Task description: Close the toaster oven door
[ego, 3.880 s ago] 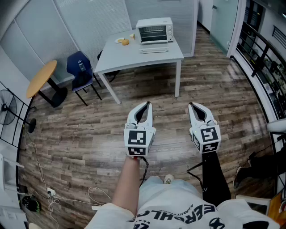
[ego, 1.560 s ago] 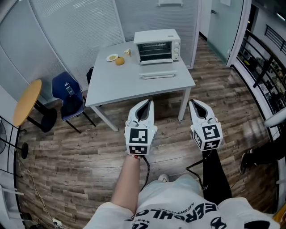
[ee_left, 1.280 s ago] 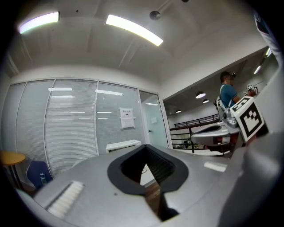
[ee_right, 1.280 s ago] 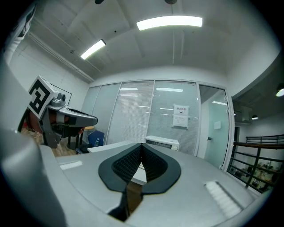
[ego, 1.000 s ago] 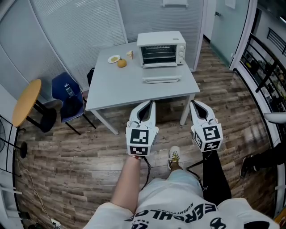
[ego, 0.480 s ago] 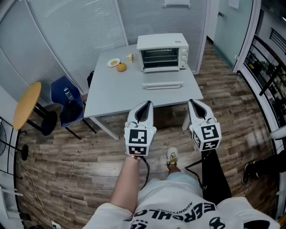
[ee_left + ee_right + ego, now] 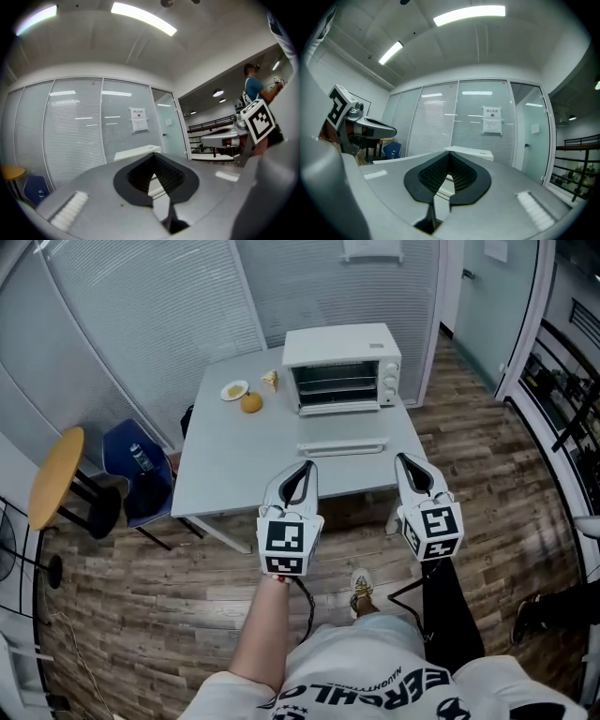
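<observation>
Evidently we are on the approach, with nothing touched yet. Nearest us, the left gripper (image 7: 302, 469) and right gripper (image 7: 406, 461) hang at the desk's near edge, each with its jaws pressed together and nothing between them. Beyond them the desk (image 7: 234, 460) is mostly bare. The door (image 7: 342, 430) looks dropped flat toward us, its pale handle (image 7: 342, 446) lying mid-desk, near both grippers but touching neither; the glass itself is hard to make out. The oven (image 7: 337, 338) sits at the far edge, its rack showing through the open mouth. We judge the next move calls for getting a gripper under the handle and swinging it up until the door meets the oven front. Toward the far left corner sit a plate (image 7: 232, 390), an orange (image 7: 250, 403) and a wedge of food (image 7: 270, 381). Around us: plank floor (image 7: 141, 596), a blue chair (image 7: 131, 460) and round table (image 7: 56, 474) left of the desk, blind-covered glass walls (image 7: 169, 296) behind.
</observation>
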